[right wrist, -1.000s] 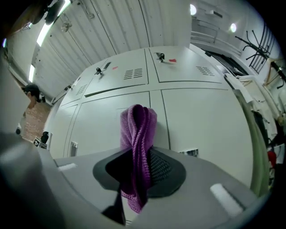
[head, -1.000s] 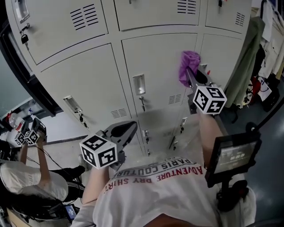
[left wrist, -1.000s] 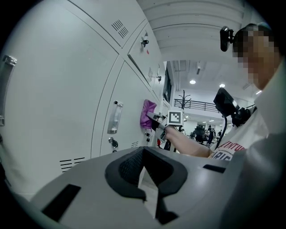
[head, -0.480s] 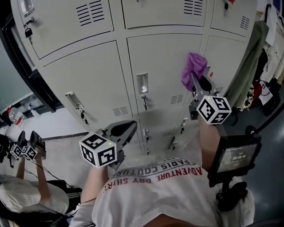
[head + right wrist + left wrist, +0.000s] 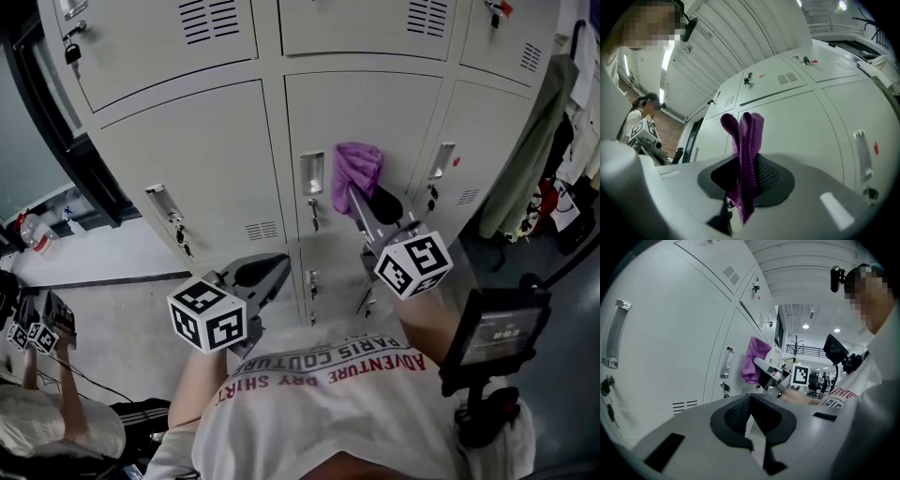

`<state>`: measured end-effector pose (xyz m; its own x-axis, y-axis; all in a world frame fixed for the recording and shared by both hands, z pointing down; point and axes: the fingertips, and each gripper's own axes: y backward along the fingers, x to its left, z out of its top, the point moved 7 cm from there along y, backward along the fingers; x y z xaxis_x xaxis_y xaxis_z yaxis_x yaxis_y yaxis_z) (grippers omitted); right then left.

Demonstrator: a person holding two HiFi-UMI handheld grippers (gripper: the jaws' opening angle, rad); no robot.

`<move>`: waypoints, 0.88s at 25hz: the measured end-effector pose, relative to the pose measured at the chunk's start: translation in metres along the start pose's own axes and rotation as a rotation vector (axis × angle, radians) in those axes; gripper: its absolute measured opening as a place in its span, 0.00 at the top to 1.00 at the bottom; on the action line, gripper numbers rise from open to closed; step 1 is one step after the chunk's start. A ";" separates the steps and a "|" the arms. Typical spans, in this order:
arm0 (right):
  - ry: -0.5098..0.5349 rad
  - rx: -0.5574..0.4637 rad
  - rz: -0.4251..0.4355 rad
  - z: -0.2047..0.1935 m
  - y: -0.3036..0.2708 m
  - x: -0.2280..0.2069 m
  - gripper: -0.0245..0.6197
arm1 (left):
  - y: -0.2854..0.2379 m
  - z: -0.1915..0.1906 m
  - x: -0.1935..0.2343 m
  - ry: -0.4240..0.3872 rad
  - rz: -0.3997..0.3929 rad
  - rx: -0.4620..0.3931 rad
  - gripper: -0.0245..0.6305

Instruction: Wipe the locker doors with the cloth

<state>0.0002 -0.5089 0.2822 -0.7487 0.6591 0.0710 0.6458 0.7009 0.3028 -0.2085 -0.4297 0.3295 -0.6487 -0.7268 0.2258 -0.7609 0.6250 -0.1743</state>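
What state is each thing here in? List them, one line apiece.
Purple cloth: bunched, clamped, up against the middle locker door.
Right gripper: shut on the purple cloth.
Left gripper: shut, nothing between its jaws.
Middle locker door: closed.
Left locker door: closed.
Key: hanging from the middle locker door's lock.

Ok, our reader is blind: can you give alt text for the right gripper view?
The right gripper is clamped on a purple cloth, which sticks up in front of pale locker doors. Another person stands at far left.
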 end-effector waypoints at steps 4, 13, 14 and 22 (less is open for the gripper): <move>-0.026 0.045 0.017 -0.038 -0.011 0.006 0.85 | 0.004 -0.004 0.003 0.015 0.006 0.001 0.96; -0.010 0.093 -0.035 -0.070 -0.030 0.004 0.85 | 0.006 -0.011 0.013 0.039 0.034 0.019 0.96; -0.005 0.095 -0.041 -0.070 -0.031 0.002 0.85 | 0.005 -0.011 0.013 0.041 0.034 0.016 0.96; -0.023 0.096 -0.088 -0.068 -0.026 -0.016 0.85 | 0.003 -0.011 0.017 0.102 0.020 -0.015 0.96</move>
<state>-0.0150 -0.5557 0.3374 -0.7999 0.5995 0.0264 0.5903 0.7782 0.2142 -0.2219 -0.4373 0.3434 -0.6584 -0.6816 0.3192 -0.7469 0.6438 -0.1660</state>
